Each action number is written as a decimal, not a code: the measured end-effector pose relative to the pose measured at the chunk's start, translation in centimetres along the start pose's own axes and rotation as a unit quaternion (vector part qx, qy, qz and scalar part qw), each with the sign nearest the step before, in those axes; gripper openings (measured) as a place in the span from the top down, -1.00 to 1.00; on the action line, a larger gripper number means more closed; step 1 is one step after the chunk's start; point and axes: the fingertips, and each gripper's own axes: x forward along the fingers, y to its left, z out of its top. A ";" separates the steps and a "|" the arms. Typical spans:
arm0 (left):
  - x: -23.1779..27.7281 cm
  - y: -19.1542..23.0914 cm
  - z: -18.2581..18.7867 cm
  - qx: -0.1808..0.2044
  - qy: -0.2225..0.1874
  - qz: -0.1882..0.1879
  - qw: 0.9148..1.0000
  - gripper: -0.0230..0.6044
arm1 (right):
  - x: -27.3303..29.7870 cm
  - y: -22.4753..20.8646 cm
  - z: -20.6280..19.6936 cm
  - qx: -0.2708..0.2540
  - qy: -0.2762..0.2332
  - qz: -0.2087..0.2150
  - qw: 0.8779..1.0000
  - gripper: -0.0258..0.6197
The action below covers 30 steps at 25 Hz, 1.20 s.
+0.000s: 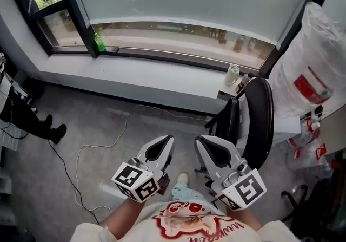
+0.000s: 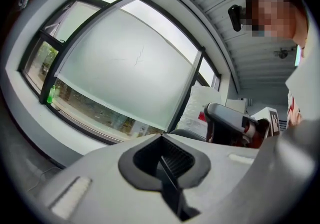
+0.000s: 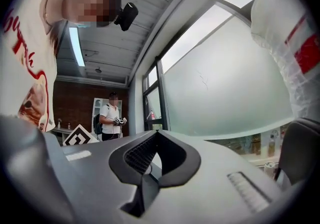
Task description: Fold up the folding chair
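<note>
left hand-held gripper (image 1: pixel 167 141) and right hand-held gripper (image 1: pixel 201 141), jaws together, empty, near black folding chair (image 1: pixel 260 119)

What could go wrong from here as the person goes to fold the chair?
The cup on the sill sits right beside the top of the folding chair; swinging the chair may knock it off. The cable loops across the floor left of the chair and could snag a chair leg.

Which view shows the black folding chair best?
The head view: most of the folding chair shows, standing by the windowsill. The right gripper view catches only a dark edge at its right border; the left gripper view shows nothing surely the chair.
</note>
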 end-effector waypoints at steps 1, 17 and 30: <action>-0.6 -0.5 0.4 -0.002 -0.009 -0.006 1.000 0.93 | -0.2 0.8 0.2 -0.004 -0.003 0.002 1.000 0.84; -21.7 -7.9 0.1 0.051 -0.028 -0.019 0.998 0.93 | -6.9 22.2 0.0 -0.055 -0.018 -0.023 0.998 0.84; -25.3 -13.6 -2.5 0.050 -0.022 -0.058 0.997 0.93 | -12.2 26.0 -0.6 -0.079 0.002 -0.071 0.994 0.84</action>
